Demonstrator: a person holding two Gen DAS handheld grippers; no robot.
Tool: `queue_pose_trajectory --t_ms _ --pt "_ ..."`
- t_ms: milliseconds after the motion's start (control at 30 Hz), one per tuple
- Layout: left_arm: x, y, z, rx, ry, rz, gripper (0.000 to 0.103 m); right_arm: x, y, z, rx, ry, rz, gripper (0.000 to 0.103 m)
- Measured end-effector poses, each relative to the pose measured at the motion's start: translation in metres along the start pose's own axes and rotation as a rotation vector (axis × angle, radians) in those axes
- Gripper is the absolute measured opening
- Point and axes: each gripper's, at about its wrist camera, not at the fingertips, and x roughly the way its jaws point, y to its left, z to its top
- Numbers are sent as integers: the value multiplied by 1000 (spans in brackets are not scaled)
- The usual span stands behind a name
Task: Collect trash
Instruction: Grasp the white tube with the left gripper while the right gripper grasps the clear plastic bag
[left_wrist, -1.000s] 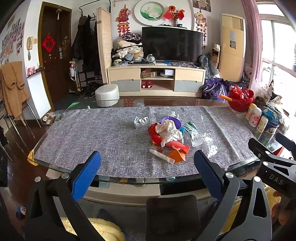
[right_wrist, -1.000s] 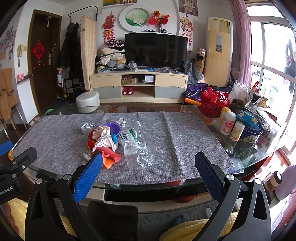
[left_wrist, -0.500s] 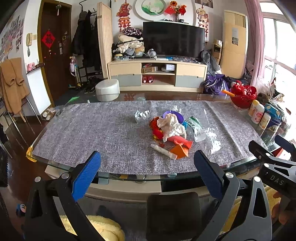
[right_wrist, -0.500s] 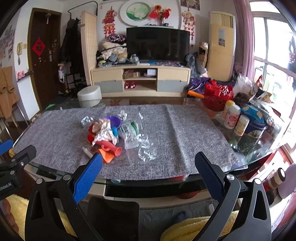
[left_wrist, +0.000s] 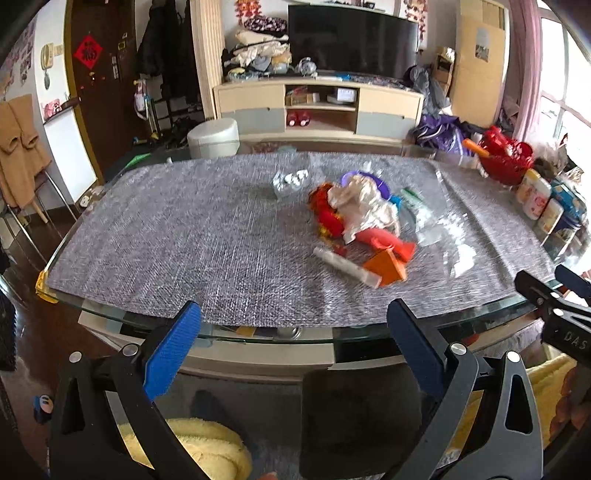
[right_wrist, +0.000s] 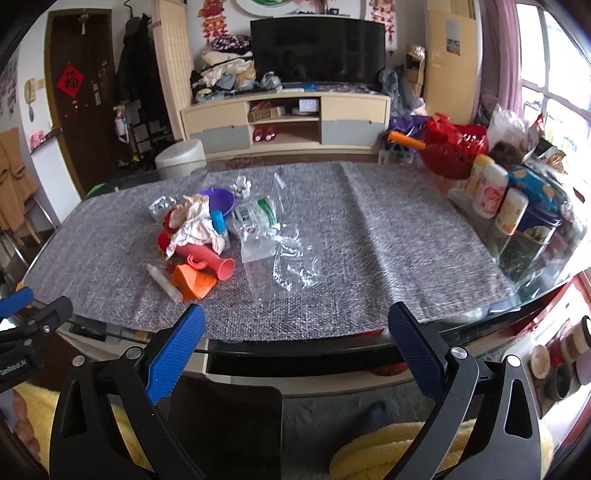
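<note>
**Inspector:** Left wrist view first. What did it show?

**Assistant:** The left gripper (left_wrist: 293, 332) stood wide and empty, short of the table's (left_wrist: 258, 334) near edge. The trash (left_wrist: 364, 218) lay in a heap on the grey mat (left_wrist: 166, 236), right of centre: a crumpled tissue (left_wrist: 360, 205) on top, a white tube (left_wrist: 345, 266) and an orange piece (left_wrist: 386, 267) nearest the edge, clear wrap (left_wrist: 454, 240) to the right, and a foil scrap (left_wrist: 290, 181) just apart on the far left side.

**Inspector:** And the right wrist view?

**Assistant:** The right gripper (right_wrist: 295, 332) was likewise spread wide, holding nothing, and not yet over the mat (right_wrist: 406, 229). The heap (right_wrist: 207, 236) sat left of its line, with the wrap (right_wrist: 291, 254) closest. No bin or bag showed in either view.

**Inspector:** Your judgement of the step?

**Assistant:** Approach only; nothing collected yet. The next move would call for a reach over the edge and a close on one item. The tube suits the left, the wrap the right, though thin film may slip
</note>
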Motion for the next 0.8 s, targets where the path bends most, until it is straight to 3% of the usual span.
queue_pose_trajectory --t_ms 233,467,700,800 --pt "42 -5 6 14 62 -37 95 41 -10 10 35 64 41 91" --pt "80 -15 25 -4 95 -78 94 74 -9 22 20 90 58 91" --pt "108 -20 34 -8 152 -110 80 96 7 28 -47 91 49 90" --pt "120 -24 36 -12 176 -121 69 105 8 27 -57 107 54 81"
